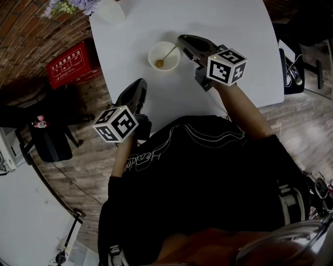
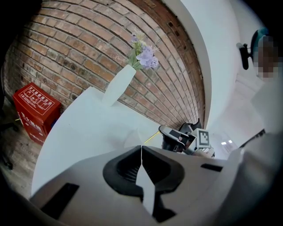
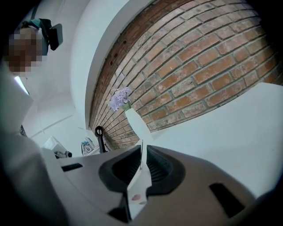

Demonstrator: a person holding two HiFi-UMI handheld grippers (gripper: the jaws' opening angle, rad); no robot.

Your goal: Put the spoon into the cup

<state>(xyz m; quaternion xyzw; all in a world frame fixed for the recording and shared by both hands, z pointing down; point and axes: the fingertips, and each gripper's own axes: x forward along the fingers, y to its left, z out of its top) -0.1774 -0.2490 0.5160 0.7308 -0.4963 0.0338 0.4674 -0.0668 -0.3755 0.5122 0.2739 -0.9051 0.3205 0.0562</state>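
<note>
A white cup (image 1: 164,55) stands on the white table (image 1: 234,31), and a gold spoon (image 1: 167,55) leans in it, bowl down. The handle's upper end meets the tips of my right gripper (image 1: 181,39), which reaches in from the cup's right. In the right gripper view the jaws (image 3: 142,144) stand together and the spoon is hidden below them. The left gripper view shows the cup (image 2: 131,139), the yellow handle (image 2: 152,137) and the right gripper (image 2: 164,130) at its end. My left gripper (image 1: 139,83) is shut and empty, near the table's front edge, left of and nearer than the cup (image 2: 141,147).
A white vase (image 1: 109,11) of purple flowers stands at the table's far left corner, in front of a brick wall (image 2: 66,48). A red box (image 1: 70,63) sits on the floor to the left. Dark chairs (image 1: 52,140) stand on both sides of the table.
</note>
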